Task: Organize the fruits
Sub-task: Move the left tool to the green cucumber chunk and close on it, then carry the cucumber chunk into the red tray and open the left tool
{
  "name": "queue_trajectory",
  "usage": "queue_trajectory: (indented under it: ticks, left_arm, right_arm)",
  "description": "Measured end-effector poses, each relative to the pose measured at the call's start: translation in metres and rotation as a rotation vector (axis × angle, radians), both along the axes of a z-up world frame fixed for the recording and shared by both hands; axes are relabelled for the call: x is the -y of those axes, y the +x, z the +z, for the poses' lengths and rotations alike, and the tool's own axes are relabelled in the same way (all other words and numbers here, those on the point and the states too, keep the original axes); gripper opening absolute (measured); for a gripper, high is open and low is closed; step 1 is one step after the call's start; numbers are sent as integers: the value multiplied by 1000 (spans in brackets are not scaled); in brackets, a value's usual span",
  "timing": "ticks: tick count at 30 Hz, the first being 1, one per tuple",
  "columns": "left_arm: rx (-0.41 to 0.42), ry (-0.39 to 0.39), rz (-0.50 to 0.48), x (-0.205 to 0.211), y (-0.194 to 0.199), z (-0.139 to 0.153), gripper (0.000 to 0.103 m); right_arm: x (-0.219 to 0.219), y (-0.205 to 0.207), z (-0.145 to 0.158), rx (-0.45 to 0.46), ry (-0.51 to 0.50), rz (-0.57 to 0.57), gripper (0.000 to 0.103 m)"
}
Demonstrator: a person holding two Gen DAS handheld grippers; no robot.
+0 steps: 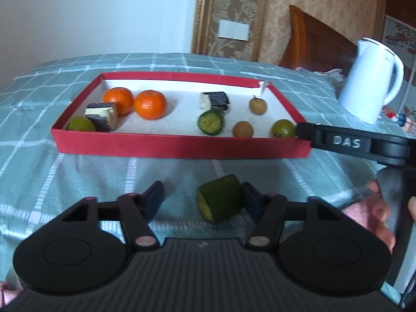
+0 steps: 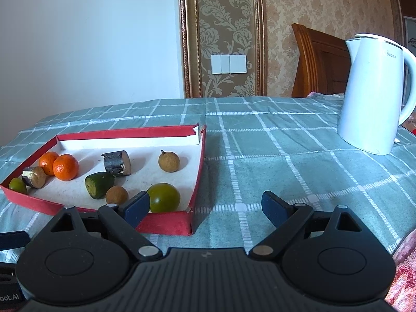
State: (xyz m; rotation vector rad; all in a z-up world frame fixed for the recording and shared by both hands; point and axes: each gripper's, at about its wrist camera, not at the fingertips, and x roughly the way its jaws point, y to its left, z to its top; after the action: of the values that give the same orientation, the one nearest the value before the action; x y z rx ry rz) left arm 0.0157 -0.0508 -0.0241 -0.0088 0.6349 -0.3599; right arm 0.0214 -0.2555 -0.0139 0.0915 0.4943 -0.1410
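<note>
A red tray on the checked cloth holds two oranges, two dark cut pieces, a green cucumber piece, two brown longans and two green fruits. A second cucumber piece lies on the cloth in front of the tray, between my left gripper's open fingers and against the right one. My left gripper is open around it. My right gripper is open and empty at the tray's right front corner, its left finger beside a green fruit.
A white electric kettle stands on the cloth at the right. A wooden chair back is behind the table. The right gripper's black body reaches in from the right in the left wrist view.
</note>
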Motion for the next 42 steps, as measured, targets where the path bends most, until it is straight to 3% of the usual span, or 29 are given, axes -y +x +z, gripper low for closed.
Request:
queue_trajectory:
  ticks: [2, 3, 19, 32, 42]
  left_arm:
    - [-2, -20, -38, 1, -1, 0, 35]
    - [-7, -30, -59, 1, -1, 1, 33]
    - [68, 1, 12, -22, 4, 21, 33]
    - [128, 54, 94, -30, 47, 39, 33]
    - [121, 114, 142, -30, 77, 26, 33]
  right_arm:
    - [-1, 0, -1, 0, -5, 1, 94]
    - [-2, 0, -1, 1, -9, 0, 94]
    - [-5, -1, -1, 4, -23, 1, 94]
    - [-22, -6, -4, 2, -70, 68, 94]
    - [-25, -5, -5, -6, -72, 81, 94]
